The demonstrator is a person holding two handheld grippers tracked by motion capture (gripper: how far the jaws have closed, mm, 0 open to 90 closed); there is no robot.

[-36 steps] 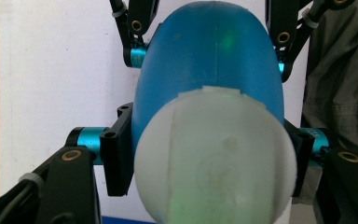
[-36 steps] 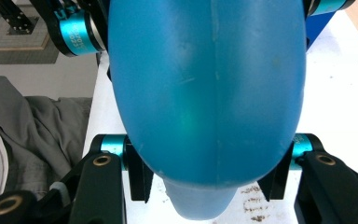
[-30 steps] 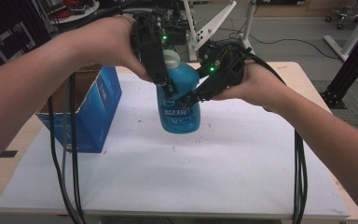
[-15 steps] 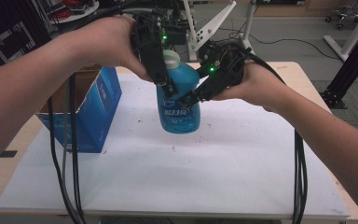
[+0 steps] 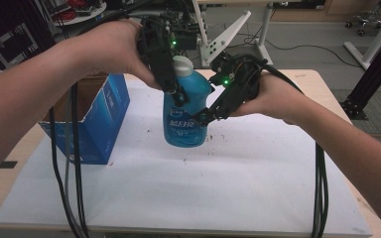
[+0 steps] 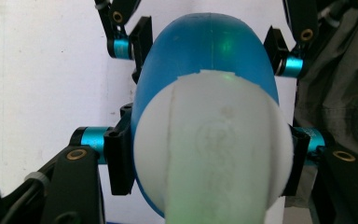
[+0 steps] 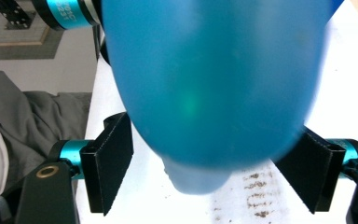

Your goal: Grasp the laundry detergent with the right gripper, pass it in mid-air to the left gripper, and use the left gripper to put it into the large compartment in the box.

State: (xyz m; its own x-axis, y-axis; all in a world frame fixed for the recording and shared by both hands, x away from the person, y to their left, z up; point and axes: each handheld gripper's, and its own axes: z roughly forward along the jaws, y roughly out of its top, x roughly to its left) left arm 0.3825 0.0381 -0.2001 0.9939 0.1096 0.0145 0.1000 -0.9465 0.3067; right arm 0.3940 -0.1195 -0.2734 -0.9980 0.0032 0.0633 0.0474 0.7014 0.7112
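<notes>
Looks like a lab or workshop. Bench with white cover, black metal framing, bare grey floor, loose cables.

The bottle is seen to be of glossy, translucent blue plastic, its cap of matt white plastic. The box is made of printed cardboard. The table is of pale wood, covered by a matt white sheet flecked with dark grit.

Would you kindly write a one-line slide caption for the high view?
Both tools, left and right, clamp a blue detergent bottle on the white table beside an open blue box.
</notes>
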